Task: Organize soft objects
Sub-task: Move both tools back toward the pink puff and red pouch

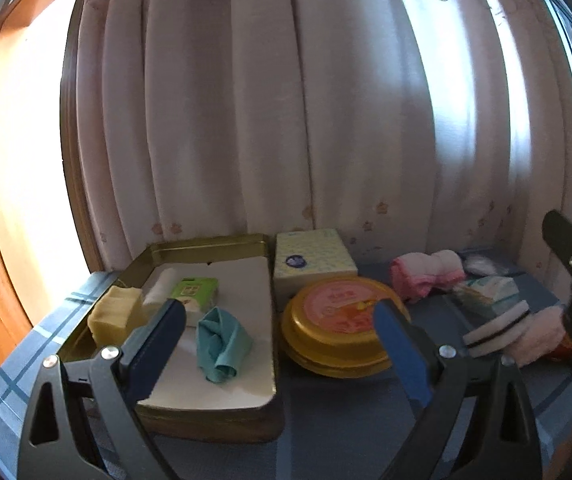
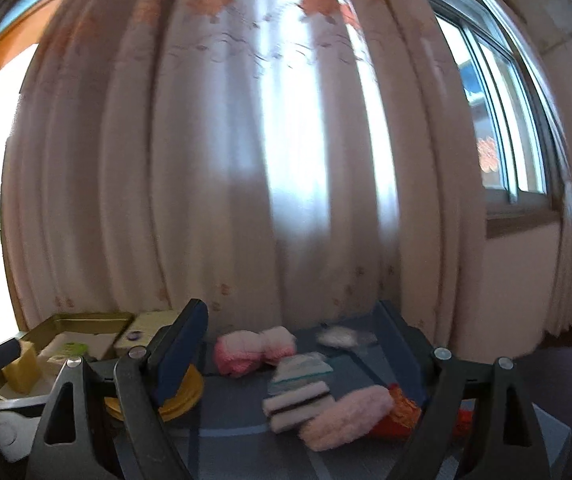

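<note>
A gold tin tray (image 1: 206,245) with a white liner holds a teal cloth (image 1: 222,344), a yellow sponge (image 1: 115,313), a green tissue pack (image 1: 195,291) and a white roll (image 1: 162,286). My left gripper (image 1: 282,324) is open and empty above the tray's right side. To the right lie a pink towel (image 1: 426,276), a tissue packet (image 1: 486,292), a striped white sponge (image 1: 498,326) and a fluffy pink item (image 1: 538,336). My right gripper (image 2: 294,340) is open and empty above the pink towel (image 2: 254,348), striped sponge (image 2: 298,402) and fluffy item (image 2: 346,416).
A round gold tin (image 1: 338,324) and a tissue box (image 1: 310,264) stand right of the tray. An orange packet (image 2: 404,408) lies beside the fluffy item. A curtain (image 1: 286,120) hangs behind the blue checked tabletop (image 1: 346,420). A window (image 2: 498,140) is at the right.
</note>
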The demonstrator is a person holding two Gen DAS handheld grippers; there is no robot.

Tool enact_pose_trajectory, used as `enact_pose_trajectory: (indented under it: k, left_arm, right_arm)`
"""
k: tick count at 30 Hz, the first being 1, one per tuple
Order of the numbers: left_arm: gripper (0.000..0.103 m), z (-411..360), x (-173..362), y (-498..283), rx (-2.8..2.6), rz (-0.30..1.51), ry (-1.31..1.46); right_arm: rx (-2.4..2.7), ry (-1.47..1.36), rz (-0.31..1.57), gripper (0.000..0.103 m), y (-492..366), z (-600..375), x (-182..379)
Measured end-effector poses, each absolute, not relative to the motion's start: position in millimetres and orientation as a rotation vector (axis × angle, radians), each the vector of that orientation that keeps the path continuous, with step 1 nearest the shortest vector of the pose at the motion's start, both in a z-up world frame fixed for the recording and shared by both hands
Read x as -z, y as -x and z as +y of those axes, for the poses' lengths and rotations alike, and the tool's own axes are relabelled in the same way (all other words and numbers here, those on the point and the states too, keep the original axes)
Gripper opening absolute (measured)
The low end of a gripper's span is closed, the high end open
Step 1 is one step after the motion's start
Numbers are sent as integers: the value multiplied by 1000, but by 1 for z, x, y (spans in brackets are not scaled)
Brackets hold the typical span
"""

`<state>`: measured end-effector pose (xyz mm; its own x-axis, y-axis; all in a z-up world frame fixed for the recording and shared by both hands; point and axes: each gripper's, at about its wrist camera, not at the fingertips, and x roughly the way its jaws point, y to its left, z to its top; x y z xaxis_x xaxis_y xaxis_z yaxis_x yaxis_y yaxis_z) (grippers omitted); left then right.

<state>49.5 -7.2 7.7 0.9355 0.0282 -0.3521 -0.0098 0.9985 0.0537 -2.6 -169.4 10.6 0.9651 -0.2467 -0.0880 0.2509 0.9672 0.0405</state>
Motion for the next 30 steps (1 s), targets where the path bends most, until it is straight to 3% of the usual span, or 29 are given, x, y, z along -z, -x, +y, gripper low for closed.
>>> enact_pose_trajectory:
  k: [14,23,30]
  left_arm:
    - [96,-51,-6,-44,79,402,-80]
    - [97,-87,0,-43,206,488,-80]
    - [96,-127,16,-36,313,562,-147]
  right_arm:
    - [230,-8,197,86,18,-211,-3]
    - [285,-94,376,86,33,-304,20]
    - [172,-64,545,86,8,-321,22]
